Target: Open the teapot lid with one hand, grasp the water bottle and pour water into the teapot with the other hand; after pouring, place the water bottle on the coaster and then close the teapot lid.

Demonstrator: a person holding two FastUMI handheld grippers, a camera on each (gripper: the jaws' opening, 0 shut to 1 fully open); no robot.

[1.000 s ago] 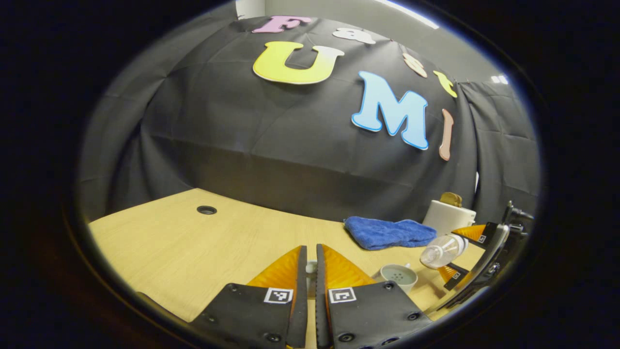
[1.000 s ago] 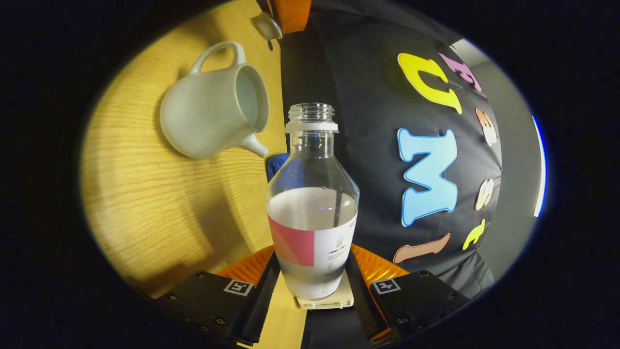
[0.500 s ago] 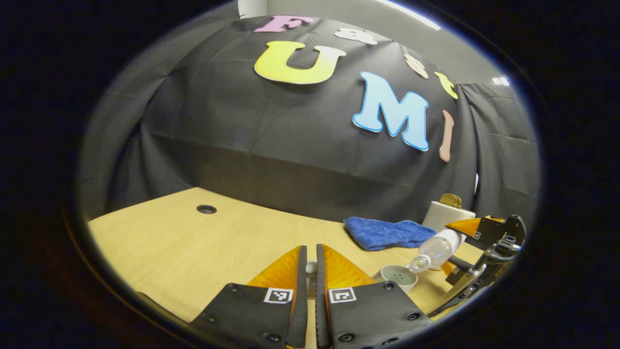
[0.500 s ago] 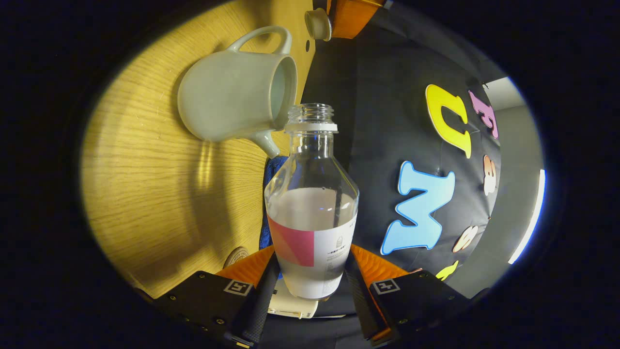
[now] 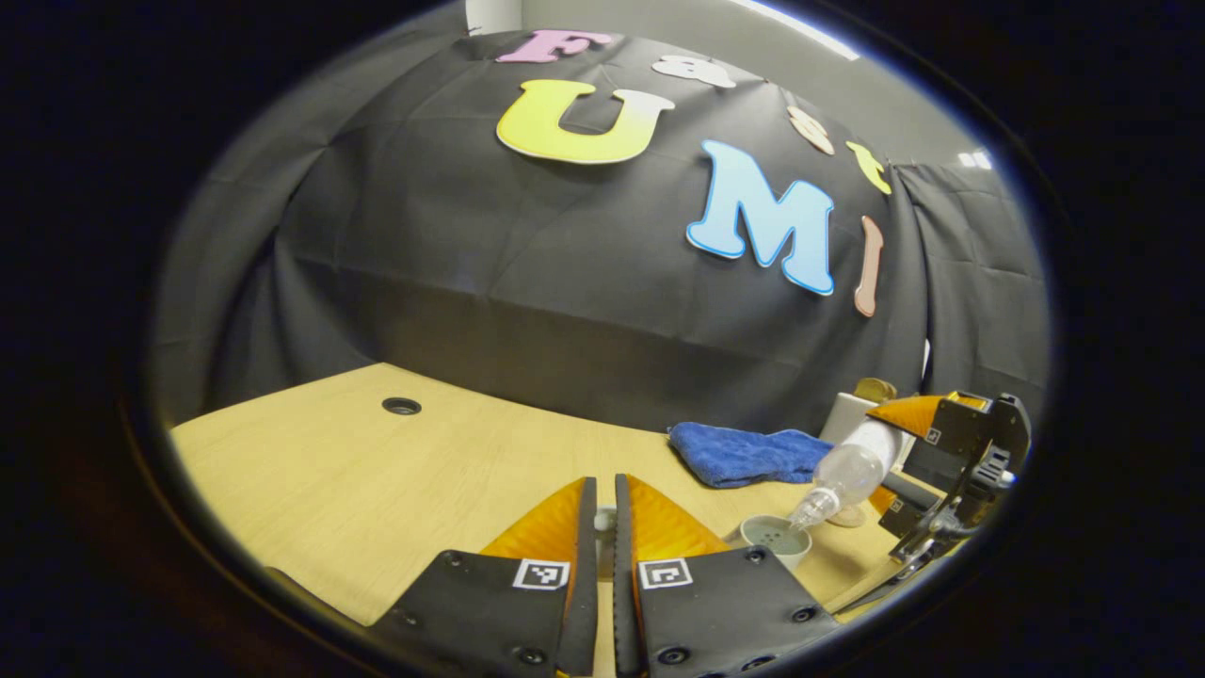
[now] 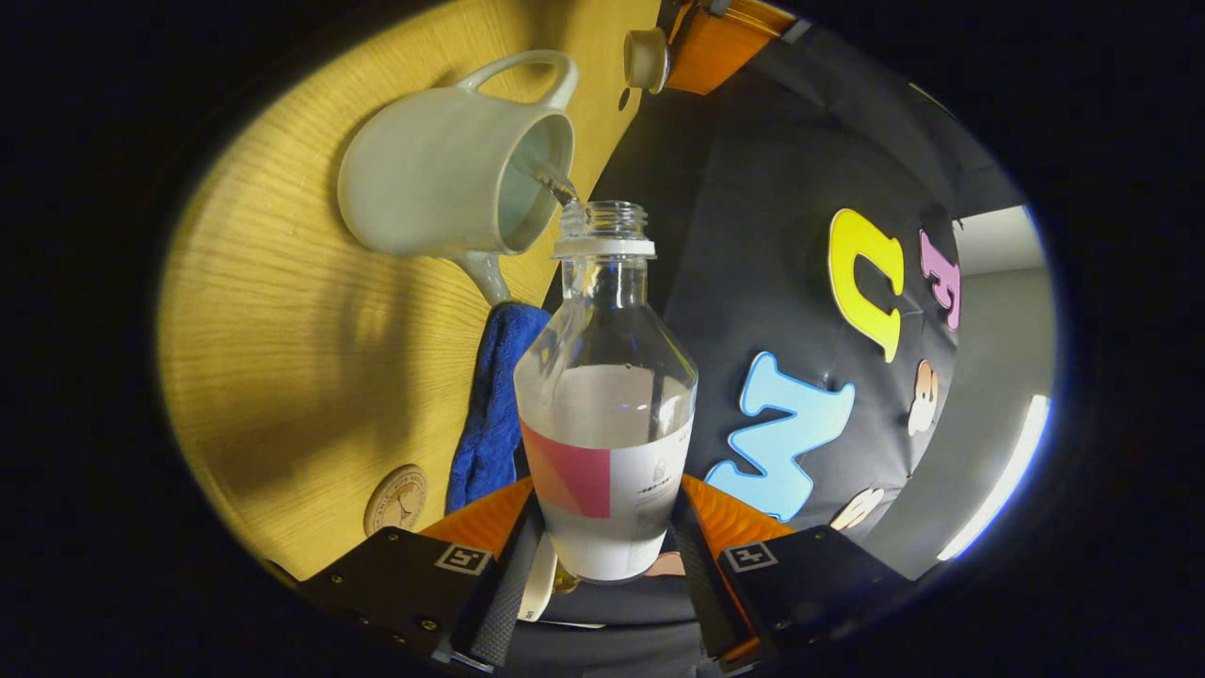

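My right tool (image 6: pixel 602 527) grips the clear plastic water bottle (image 6: pixel 605 405), pouring into the pale ceramic teapot (image 6: pixel 442 179); I tilt gradually, mouth over the opening, while my left tool (image 5: pixel 603 527) pinches the small lid (image 6: pixel 645 59).

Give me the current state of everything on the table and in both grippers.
teapot: upright, open, water streaming in.
lid: off, held by left gripper.
water bottle: uncapped, tilted, pouring, clamped in right gripper.
coaster: bare.
blue cloth: bunched behind teapot.
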